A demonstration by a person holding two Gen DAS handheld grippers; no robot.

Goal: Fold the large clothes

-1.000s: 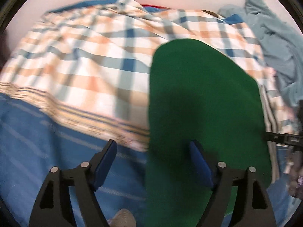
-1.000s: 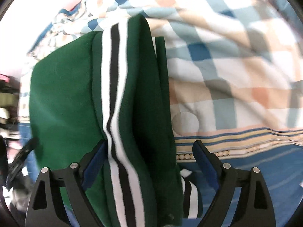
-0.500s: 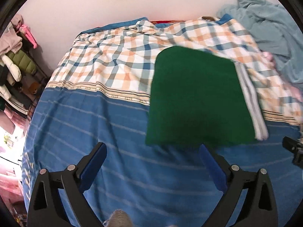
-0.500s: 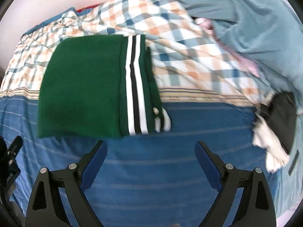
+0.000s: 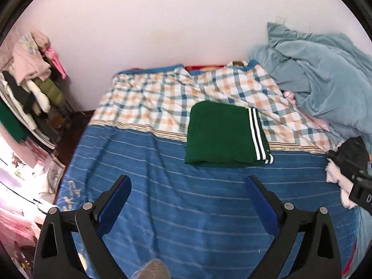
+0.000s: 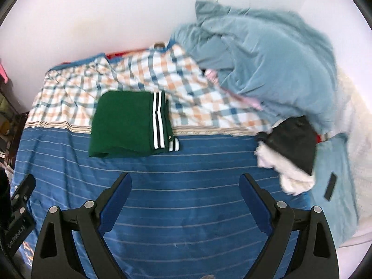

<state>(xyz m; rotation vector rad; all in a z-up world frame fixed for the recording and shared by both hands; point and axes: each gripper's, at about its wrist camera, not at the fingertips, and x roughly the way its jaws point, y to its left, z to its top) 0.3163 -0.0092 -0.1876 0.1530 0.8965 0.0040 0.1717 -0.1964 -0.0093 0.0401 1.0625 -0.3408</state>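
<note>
A green garment (image 5: pixel 218 133) with white and black stripes lies folded into a flat rectangle on the bed, across the line between the plaid and the blue striped sheet. It also shows in the right wrist view (image 6: pixel 125 127). My left gripper (image 5: pixel 188 200) is open and empty, well back from the garment above the blue sheet. My right gripper (image 6: pixel 184 197) is open and empty, also back from the garment, which lies ahead to its left.
A light blue quilt (image 6: pixel 262 69) is heaped at the bed's far right. A black and white pile of clothes (image 6: pixel 290 153) lies on the right side. A clothes rack (image 5: pixel 30 88) stands left of the bed. A pale wall (image 5: pixel 162 23) runs behind.
Both grippers have pulled back and up from the folded green garment, which stays flat on the bed. Both stay open.
</note>
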